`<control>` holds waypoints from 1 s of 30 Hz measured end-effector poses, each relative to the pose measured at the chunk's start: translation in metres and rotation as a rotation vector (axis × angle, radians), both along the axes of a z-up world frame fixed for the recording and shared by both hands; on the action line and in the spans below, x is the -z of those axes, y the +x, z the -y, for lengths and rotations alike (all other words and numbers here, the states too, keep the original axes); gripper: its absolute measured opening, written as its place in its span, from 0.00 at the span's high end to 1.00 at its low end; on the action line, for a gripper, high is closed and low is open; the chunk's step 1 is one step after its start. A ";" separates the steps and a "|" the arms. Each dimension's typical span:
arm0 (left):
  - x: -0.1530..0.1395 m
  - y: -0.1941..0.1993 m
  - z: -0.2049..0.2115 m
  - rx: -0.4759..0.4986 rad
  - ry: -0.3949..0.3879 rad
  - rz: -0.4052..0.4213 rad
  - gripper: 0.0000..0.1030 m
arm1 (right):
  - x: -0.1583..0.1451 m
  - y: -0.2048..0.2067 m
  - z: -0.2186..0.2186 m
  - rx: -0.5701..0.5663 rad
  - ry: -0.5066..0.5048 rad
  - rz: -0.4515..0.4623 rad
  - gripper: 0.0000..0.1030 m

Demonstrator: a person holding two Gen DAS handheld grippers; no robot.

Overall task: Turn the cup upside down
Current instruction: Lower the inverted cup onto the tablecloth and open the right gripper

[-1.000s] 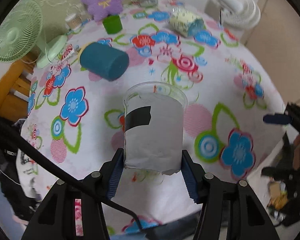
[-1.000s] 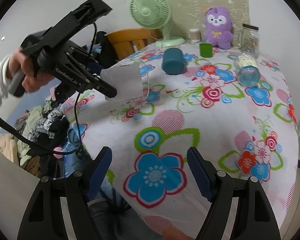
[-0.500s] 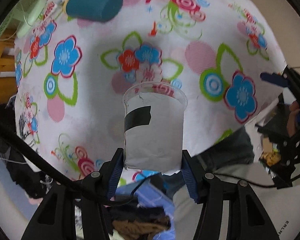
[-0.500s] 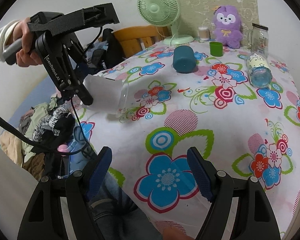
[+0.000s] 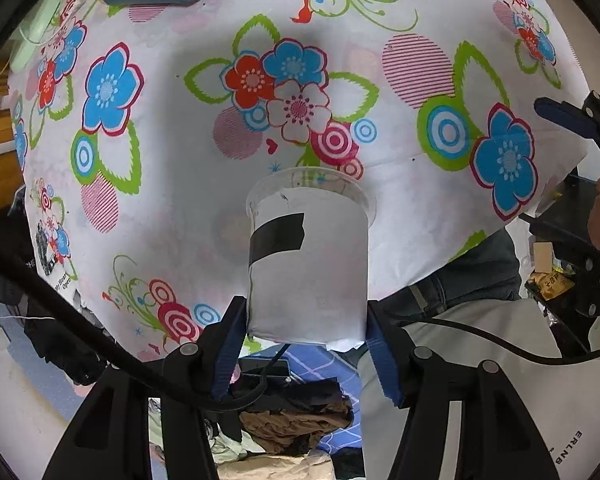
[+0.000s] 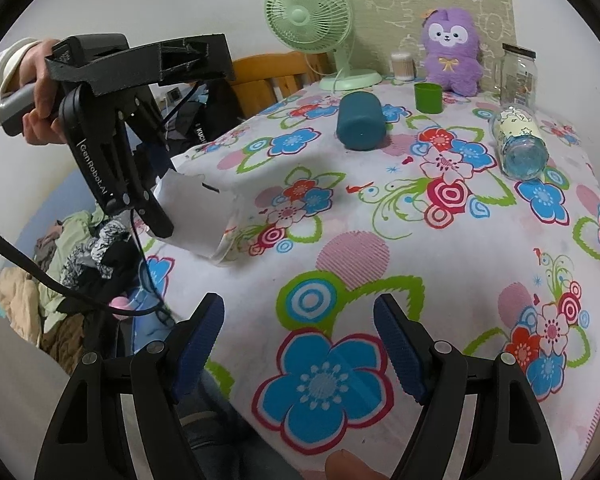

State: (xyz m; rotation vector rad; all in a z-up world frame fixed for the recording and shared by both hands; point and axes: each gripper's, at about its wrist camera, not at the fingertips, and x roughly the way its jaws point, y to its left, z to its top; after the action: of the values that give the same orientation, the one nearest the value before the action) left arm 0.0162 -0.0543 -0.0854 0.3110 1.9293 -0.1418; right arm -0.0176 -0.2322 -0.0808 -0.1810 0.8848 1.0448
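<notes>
A clear plastic cup (image 5: 308, 264) wrapped in white paper with a black tape strip is held near its base by my left gripper (image 5: 306, 334), which is shut on it. The cup is tipped with its mouth pointing down toward the flowered tablecloth (image 5: 380, 128). In the right wrist view the cup (image 6: 198, 216) hangs tilted just above the table's left edge, in the left gripper (image 6: 148, 216). My right gripper (image 6: 300, 344) is open and empty above the table's near edge.
A teal cup (image 6: 360, 126) lies on its side mid-table. A glass bottle (image 6: 522, 142) lies at the right. A green cup (image 6: 429, 97), purple plush (image 6: 452, 54), jar (image 6: 518, 74) and green fan (image 6: 312, 20) stand at the back. Clothes (image 6: 80, 248) lie on the floor to the left.
My left gripper has tipped the cup from pointing across the table to mouth-down and lowered it closer to the tablecloth. My right gripper has stayed almost still.
</notes>
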 end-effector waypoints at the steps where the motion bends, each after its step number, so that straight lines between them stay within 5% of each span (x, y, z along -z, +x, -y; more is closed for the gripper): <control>1: 0.001 0.001 -0.001 0.001 0.000 0.003 0.40 | 0.000 0.001 -0.001 0.003 -0.005 0.006 0.23; 11: -0.001 0.017 -0.008 -0.029 -0.008 0.051 0.34 | 0.000 0.006 -0.011 0.008 -0.034 0.026 0.23; 21: -0.009 0.018 -0.018 -0.055 -0.035 0.083 0.09 | -0.001 0.006 -0.013 0.016 -0.044 0.033 0.23; 30: -0.033 0.012 -0.020 -0.108 -0.117 0.214 0.05 | -0.014 0.002 -0.015 0.054 -0.042 0.060 0.23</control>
State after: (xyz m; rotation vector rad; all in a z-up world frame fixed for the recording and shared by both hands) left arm 0.0279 -0.0347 -0.0523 0.1380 1.7136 -0.1436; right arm -0.0160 -0.2175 -0.0665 -0.2210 0.8533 0.9668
